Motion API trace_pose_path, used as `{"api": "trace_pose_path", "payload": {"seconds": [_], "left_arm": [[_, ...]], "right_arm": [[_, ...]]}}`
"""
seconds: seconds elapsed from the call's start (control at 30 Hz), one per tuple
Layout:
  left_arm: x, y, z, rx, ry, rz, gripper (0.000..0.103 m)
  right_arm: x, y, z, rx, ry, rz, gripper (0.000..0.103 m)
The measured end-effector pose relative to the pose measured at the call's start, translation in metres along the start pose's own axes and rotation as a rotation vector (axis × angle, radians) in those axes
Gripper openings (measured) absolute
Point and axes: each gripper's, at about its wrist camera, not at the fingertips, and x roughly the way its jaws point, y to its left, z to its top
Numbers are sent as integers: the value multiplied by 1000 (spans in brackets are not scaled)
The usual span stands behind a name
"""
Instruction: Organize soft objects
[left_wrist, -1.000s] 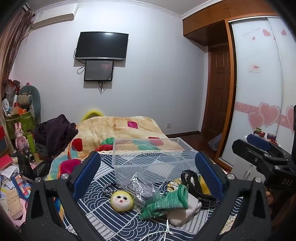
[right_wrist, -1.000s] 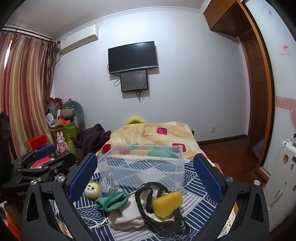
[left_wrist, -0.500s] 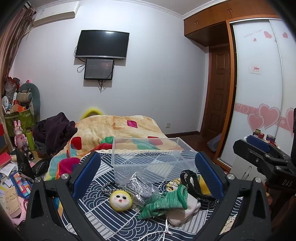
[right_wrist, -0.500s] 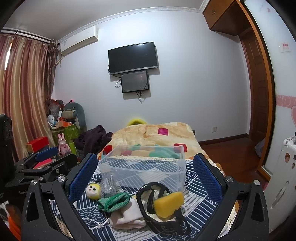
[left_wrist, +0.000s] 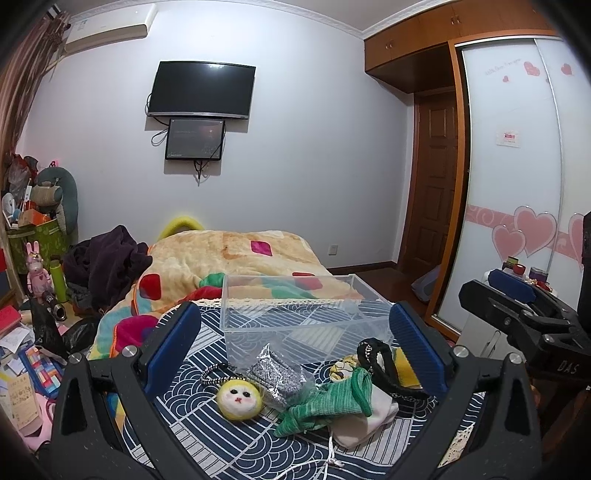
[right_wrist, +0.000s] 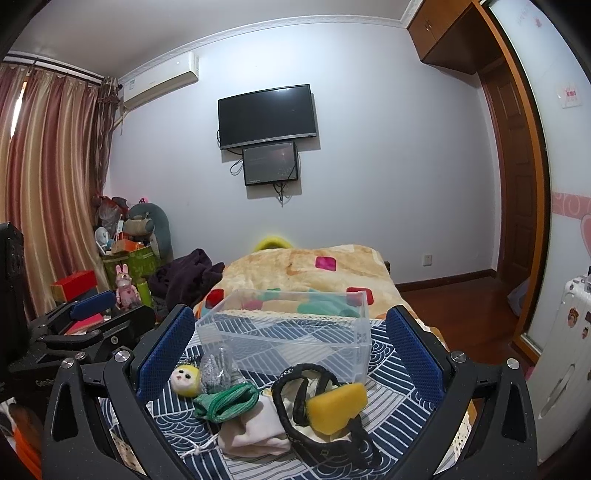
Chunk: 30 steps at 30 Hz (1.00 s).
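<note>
A clear plastic box stands empty on a navy patterned cloth on the bed. In front of it lie a yellow cat-face plush, a silver glitter pouch, a green knit piece, a cream cloth bag, a black strap and a yellow sponge. My left gripper is open and empty above them. My right gripper is open and empty too.
A patterned orange blanket covers the bed behind the box. Dark clothes and cluttered toys and boxes sit at the left. A wardrobe with heart decals and a wooden door are at the right.
Both grippers have drifted slightly; the view shifts a little. Nothing was taken hold of or moved on the bed.
</note>
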Motion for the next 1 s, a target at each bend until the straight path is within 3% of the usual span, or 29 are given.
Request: {"api": "trace_pose_path", "payload": {"seconds": [0.37,0.53,0.8,0.93,1.0], "left_arm": [[-2,-2,0,7,-26,-11,103],[6,5,-4,-12,15,7,103],[31,34,-24,-33,133,107,103],[43,46,-36,-38,150,144,103],[48,51,-42,-23,172,166,96]], "right_arm": [[-1,1,0,-2,0,0,103],[0,3,-1,-13,7,8,103],[14,-11,-11,-8,66,-30,103],[25,-29,-18,47,123,-49,93],[31,-37,-22,68,154,-60,88]]}}
